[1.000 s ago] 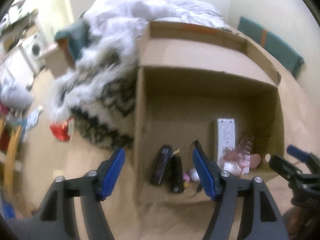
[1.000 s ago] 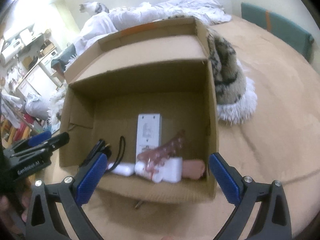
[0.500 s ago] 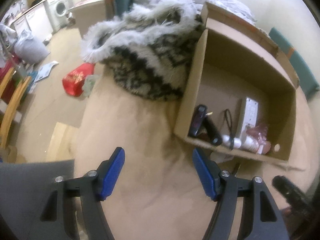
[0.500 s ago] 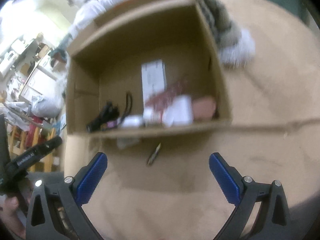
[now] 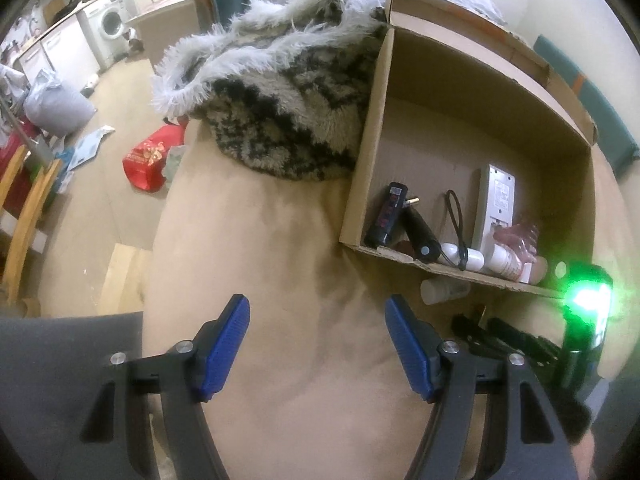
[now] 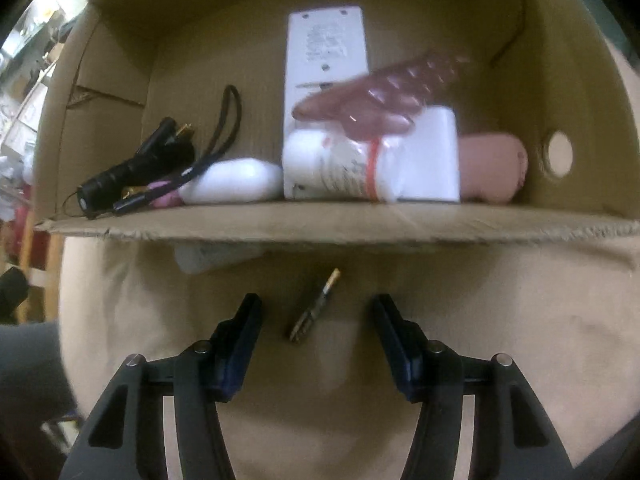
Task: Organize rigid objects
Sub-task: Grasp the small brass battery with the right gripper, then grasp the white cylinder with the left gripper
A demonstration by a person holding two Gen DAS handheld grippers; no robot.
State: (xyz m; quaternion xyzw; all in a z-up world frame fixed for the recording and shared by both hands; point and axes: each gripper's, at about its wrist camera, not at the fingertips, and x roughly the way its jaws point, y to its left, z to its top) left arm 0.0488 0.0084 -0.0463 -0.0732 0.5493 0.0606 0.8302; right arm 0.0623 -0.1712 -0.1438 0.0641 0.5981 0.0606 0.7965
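1. The right claw points down at the tan bed cover, its pads apart and just narrowed, a small dark stick with a gold tip lying between them untouched.
2. At 12 o'clock from that stick stands the cardboard box, its near wall just beyond the gold tip.
3. Inside the box lie a white remote, a white bottle, a pink bottle, a black torch and a white oval piece.
4. A white cylinder lies outside, against the box wall, at 10 o'clock from the stick.
5. The left claw hangs over bare cover with pads apart, nothing between them.
6. A shaggy blanket lies at 12 o'clock from the left claw, against the box's side.
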